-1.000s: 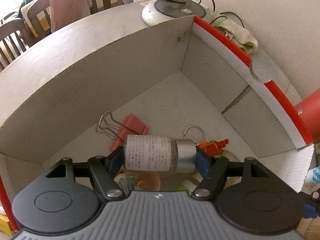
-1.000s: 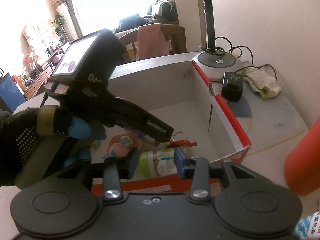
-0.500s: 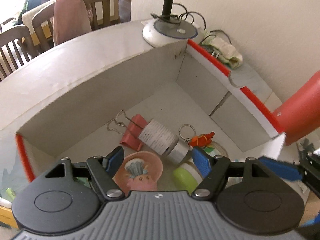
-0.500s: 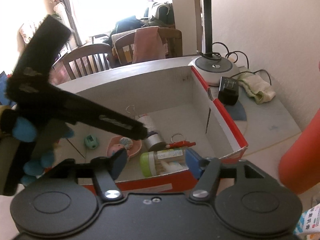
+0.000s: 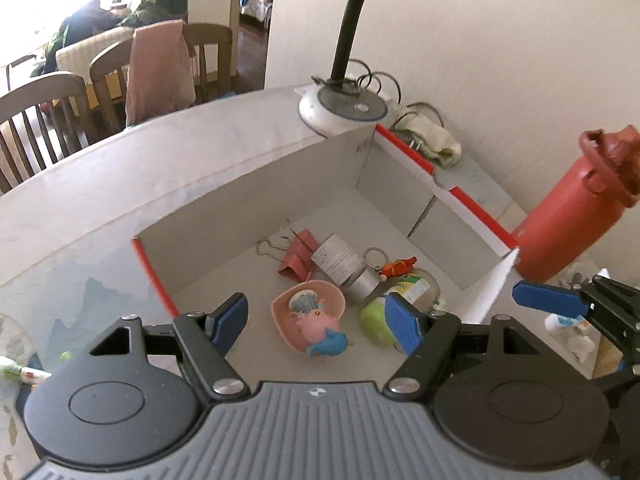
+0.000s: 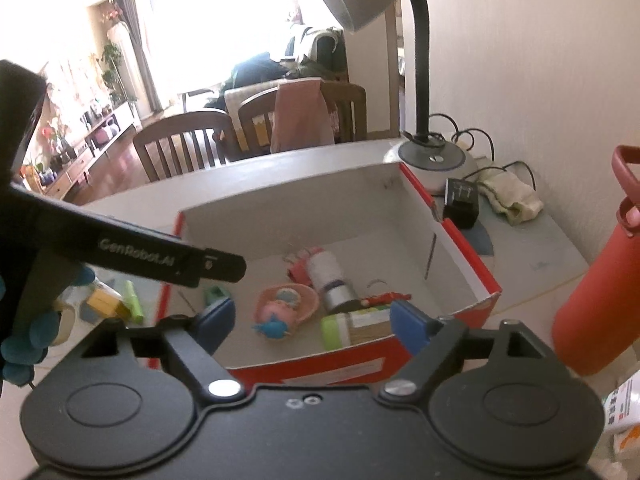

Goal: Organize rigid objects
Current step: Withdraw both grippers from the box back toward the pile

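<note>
Both drops look finished: the white bottle (image 5: 338, 258) and green-capped jar (image 5: 394, 304) lie in the box (image 5: 260, 204). Left tongs (image 5: 316, 322) stand spread and empty; right tongs (image 6: 310, 322), just opening, hold nothing. Next, fetch another item off the bench (image 5: 132, 168).

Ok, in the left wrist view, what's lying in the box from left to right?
Red binder clips → pink shell-shaped toy dish → white-labelled cylindrical bottle with silver cap → small orange figure on a key ring; the green-capped jar is partly hidden by the left gripper's finger.
</note>
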Available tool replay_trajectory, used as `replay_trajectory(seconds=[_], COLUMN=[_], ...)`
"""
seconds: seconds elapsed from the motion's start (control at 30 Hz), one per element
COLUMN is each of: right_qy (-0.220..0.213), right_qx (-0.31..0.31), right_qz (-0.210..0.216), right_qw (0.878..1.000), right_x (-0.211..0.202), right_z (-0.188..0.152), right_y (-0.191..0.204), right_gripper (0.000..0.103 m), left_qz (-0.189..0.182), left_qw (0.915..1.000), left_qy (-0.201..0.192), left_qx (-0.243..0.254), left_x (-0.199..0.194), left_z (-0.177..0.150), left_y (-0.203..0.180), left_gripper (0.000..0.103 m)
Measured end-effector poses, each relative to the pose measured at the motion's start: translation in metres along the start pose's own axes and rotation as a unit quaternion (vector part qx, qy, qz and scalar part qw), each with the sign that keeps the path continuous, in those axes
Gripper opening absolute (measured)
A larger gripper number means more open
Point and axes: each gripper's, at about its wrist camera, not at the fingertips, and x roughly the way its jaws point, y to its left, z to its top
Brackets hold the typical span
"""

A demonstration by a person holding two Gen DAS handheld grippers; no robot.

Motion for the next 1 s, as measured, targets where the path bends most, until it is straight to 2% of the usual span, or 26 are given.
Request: replay_trajectory(seconds=[0.2,0.27,0.33,0.53,1.0], right_qy=[-0.018,-0.022,-0.026,-0.039,-0.047], right_qx=[0.002,0.004,0.004,0.01,-0.025], right_qz=[0.002,0.005,0.008,0.024,0.048], right_qw=[1.0,1.0,1.0,0.999,0.997], right_x=[-0.021,-0.025,-0.03,-0.043,-0.049], right_z=[-0.005,-0.008,-0.011,-0.022,-0.045], right_y=[0.027,0.037,0.048,0.083,0.17], right_gripper=[0.094,0.095,0.096,0.1,0.101], left_qz=[-0.006,-0.007,-0.007,-0.001,0.011], left_qw=[0.9998,0.9996,0.9995,0.9989,0.9969], left_qy=[-0.02,-0.025,-0.031,-0.045,-0.064], left_qx=[-0.003,-0.006,-0.009,-0.01,-0.045], left_x=[-0.039,-0.052,-0.065,-0.101,-0.163], left_z=[-0.019,-0.026,-0.035,-0.06,-0.122], left_y=[0.015,0.022,0.029,0.051,0.122], left_gripper=[0.075,0.076,0.081,0.082,0.083])
